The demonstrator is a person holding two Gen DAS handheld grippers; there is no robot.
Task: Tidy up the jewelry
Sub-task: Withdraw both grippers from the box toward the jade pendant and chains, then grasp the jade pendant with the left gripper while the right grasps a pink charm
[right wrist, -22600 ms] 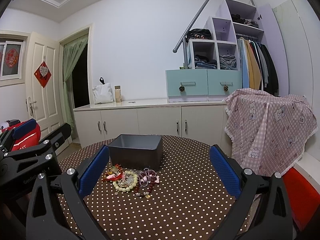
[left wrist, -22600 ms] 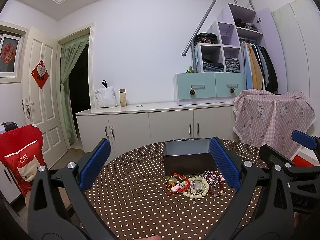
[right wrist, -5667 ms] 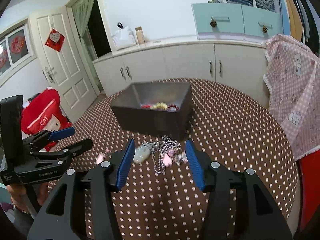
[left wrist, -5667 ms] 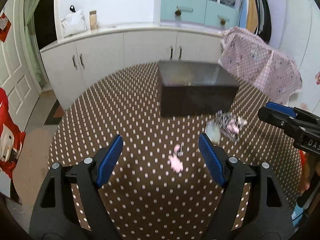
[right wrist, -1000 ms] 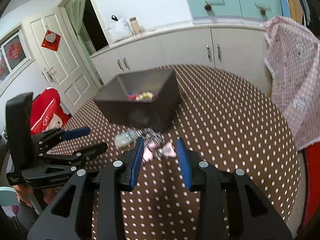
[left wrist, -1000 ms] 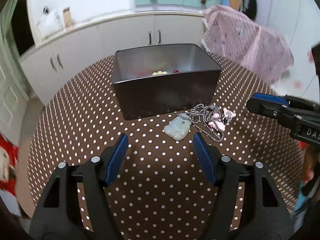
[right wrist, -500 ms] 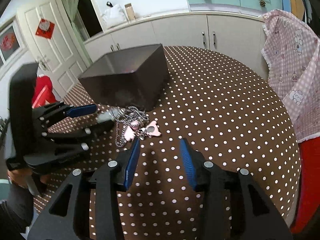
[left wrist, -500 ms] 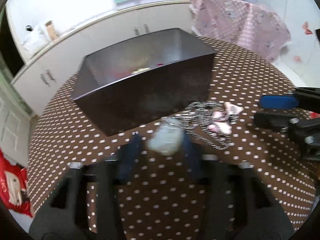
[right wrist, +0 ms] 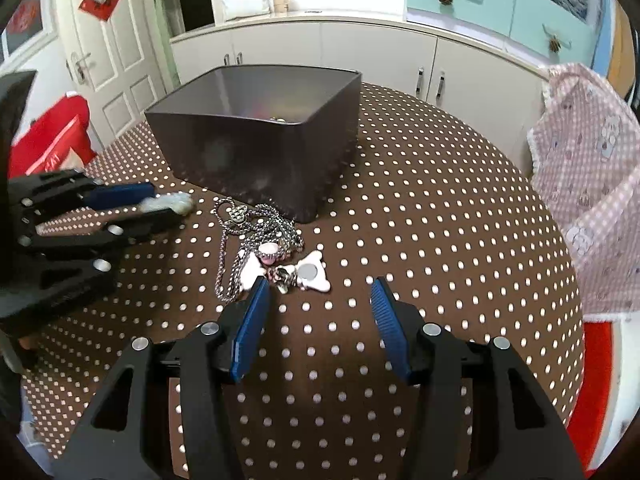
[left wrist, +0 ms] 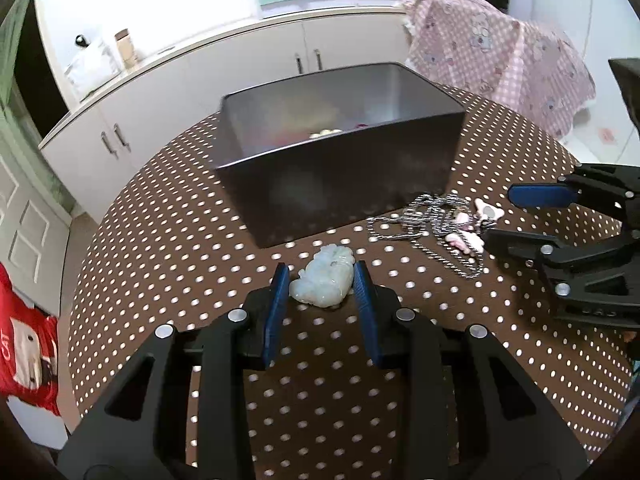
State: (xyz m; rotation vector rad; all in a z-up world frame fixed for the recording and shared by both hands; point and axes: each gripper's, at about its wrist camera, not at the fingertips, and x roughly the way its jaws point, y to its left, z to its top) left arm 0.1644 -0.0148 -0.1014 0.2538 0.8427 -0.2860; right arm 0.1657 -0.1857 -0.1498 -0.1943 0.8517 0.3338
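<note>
One dark box (left wrist: 344, 184), one pale jade pendant (left wrist: 324, 280), one tangled chain cluster (right wrist: 256, 236), two grippers

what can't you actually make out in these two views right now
- Contents of the dark bin: in both wrist views its near wall hides most of the inside; only pale and red bits show.
- Grip on the pale jade pendant: in the left wrist view, contact with the left gripper pads is unclear; the right wrist view blurs it.
- Chain tangle: how many necklaces cannot be counted.
</note>
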